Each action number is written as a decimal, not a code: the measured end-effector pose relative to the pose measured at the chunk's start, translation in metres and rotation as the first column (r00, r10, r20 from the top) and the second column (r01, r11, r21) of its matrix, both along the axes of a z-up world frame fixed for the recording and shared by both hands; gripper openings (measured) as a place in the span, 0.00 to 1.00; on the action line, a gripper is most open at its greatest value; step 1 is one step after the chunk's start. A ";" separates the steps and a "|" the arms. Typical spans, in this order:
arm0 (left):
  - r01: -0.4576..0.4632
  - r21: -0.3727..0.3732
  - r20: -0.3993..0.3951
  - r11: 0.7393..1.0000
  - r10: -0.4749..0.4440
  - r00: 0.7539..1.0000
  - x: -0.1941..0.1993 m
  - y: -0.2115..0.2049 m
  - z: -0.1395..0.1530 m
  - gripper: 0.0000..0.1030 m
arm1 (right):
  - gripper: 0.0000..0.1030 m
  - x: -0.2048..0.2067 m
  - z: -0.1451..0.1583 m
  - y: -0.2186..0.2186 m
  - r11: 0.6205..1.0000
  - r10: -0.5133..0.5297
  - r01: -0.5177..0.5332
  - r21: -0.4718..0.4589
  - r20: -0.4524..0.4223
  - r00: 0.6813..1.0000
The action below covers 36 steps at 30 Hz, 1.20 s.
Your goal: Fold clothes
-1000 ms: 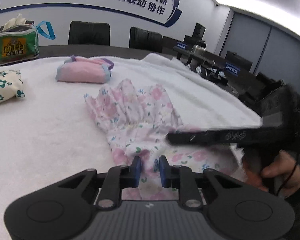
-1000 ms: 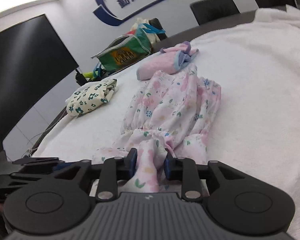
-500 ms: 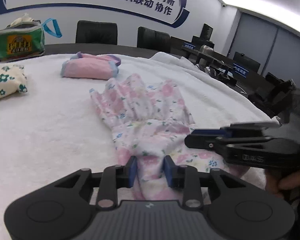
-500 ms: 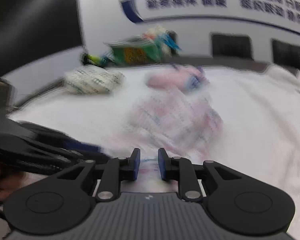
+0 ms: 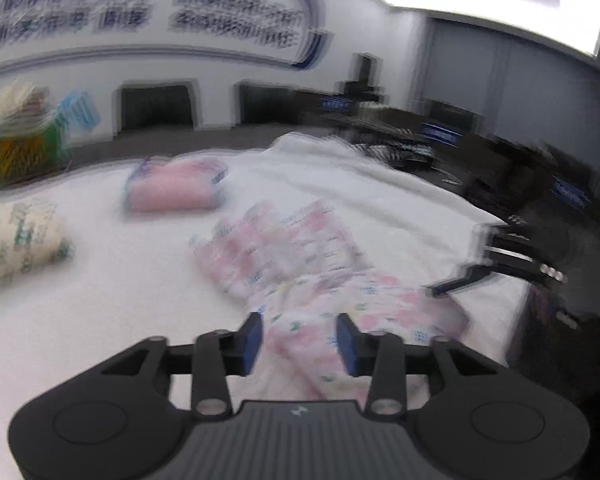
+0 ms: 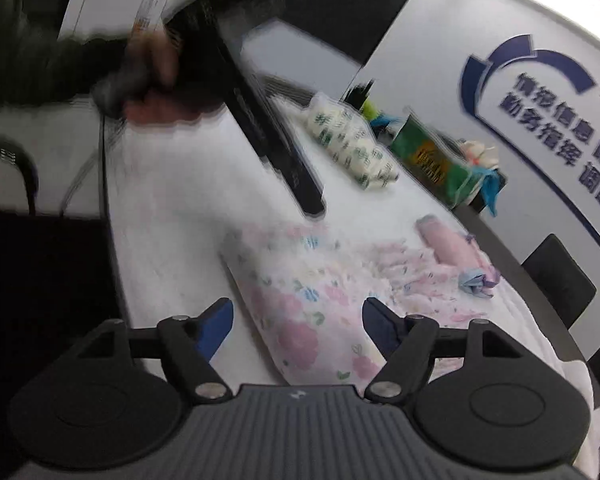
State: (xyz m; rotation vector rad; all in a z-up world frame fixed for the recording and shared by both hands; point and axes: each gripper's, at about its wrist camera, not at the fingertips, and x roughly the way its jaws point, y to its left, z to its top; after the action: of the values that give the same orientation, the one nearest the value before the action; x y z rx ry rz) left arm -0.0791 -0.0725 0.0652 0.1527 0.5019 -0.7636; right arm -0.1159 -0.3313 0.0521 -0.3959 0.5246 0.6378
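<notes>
Pink floral garment (image 5: 300, 264) lies lengthwise toward the wall.

**Desk:** What reads on the wall lettering (image 6: 556, 120) in the right wrist view?

**Photographer:** Blue Chinese characters. The top row says "情报信息" and the row beneath says "勤务指挥". Further characters, apparently "调度", are cut by the frame's edge.

**Desk:** And the green bag (image 6: 432, 160)?

**Photographer:** It has a yellow label with dark characters, too blurred to read.

**Desk:** The left wrist view?

**Photographer:** The wall lettering is smeared past reading. The small blue desk signs (image 5: 440, 132) are illegible too.
</notes>
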 end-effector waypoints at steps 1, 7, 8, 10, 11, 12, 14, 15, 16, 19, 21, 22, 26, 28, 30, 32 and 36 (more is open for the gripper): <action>0.054 0.024 0.052 0.998 -0.056 0.997 -0.007 -0.002 0.004 0.71 | 0.54 -0.002 0.000 0.003 0.999 0.040 -0.040 -0.035 0.003 0.999; 0.253 0.270 0.214 0.929 -0.314 0.925 -0.028 -0.048 -0.020 0.78 | 0.40 -0.009 0.000 0.013 0.967 0.200 -0.195 -0.167 0.017 0.980; 0.255 0.309 0.204 0.916 -0.326 0.923 -0.024 -0.057 -0.026 0.78 | 0.40 -0.010 0.001 0.013 0.966 0.204 -0.197 -0.165 0.026 0.979; 0.267 0.360 0.189 0.894 -0.350 0.918 -0.014 -0.067 -0.036 0.73 | 0.40 -0.011 0.002 0.013 0.966 0.210 -0.200 -0.162 0.043 0.977; 0.271 0.373 0.192 0.888 -0.359 0.913 -0.010 -0.069 -0.038 0.73 | 0.40 -0.012 0.003 0.012 0.966 0.213 -0.202 -0.160 0.051 0.976; 0.275 0.382 0.197 0.882 -0.368 0.909 -0.007 -0.070 -0.040 0.73 | 0.40 -0.013 0.003 0.012 0.966 0.216 -0.204 -0.158 0.060 0.975; 0.285 0.377 0.187 0.881 -0.373 0.909 0.002 -0.070 -0.040 0.71 | 0.40 -0.014 0.004 0.011 0.966 0.222 -0.208 -0.155 0.077 0.972; 0.289 0.352 0.161 0.890 -0.362 0.918 0.007 -0.068 -0.039 0.68 | 0.41 -0.015 0.005 0.011 0.966 0.225 -0.210 -0.153 0.085 0.971; 0.291 0.325 0.133 0.900 -0.348 0.928 0.011 -0.065 -0.038 0.65 | 0.43 -0.016 0.005 0.011 0.965 0.228 -0.212 -0.151 0.094 0.969; 0.294 0.256 0.086 0.921 -0.325 0.942 0.019 -0.054 -0.037 0.64 | 0.73 -0.018 0.007 0.010 0.965 0.236 -0.218 -0.147 0.119 0.964; 0.307 0.235 0.060 0.922 -0.329 0.942 0.023 -0.049 -0.035 0.64 | 0.81 -0.019 0.007 0.011 0.962 0.244 -0.223 -0.156 0.137 0.960; 0.314 0.226 0.047 0.922 -0.332 0.942 0.025 -0.046 -0.035 0.65 | 0.81 -0.019 -0.001 0.018 0.948 0.261 -0.225 -0.224 0.143 0.955; 0.342 0.211 0.099 0.916 -0.368 0.924 0.016 -0.035 -0.024 0.69 | 0.51 0.002 -0.005 0.020 0.940 0.258 -0.241 -0.241 0.044 0.965; 0.339 0.256 0.188 0.905 -0.391 0.901 0.006 -0.036 -0.023 0.76 | 0.45 0.014 -0.003 0.018 0.943 0.257 -0.253 -0.216 -0.009 0.966; 0.344 0.294 0.267 0.892 -0.422 0.866 0.002 -0.042 -0.023 0.76 | 0.45 0.027 0.004 0.010 0.949 0.264 -0.269 -0.167 -0.051 0.963; 0.349 0.313 0.313 0.884 -0.442 0.841 0.004 -0.051 -0.026 0.76 | 0.45 0.035 0.008 0.001 0.955 0.265 -0.273 -0.113 -0.081 0.961; 0.393 0.338 0.248 0.855 -0.484 0.839 0.021 -0.068 -0.042 0.68 | 0.45 0.046 0.013 -0.015 0.965 0.260 -0.262 0.000 -0.123 0.958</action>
State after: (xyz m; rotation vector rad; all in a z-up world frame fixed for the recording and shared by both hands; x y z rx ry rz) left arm -0.0586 -0.1408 0.0235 0.6667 0.2510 -1.0983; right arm -0.0695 -0.3467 0.0646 -0.4476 0.6001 0.9178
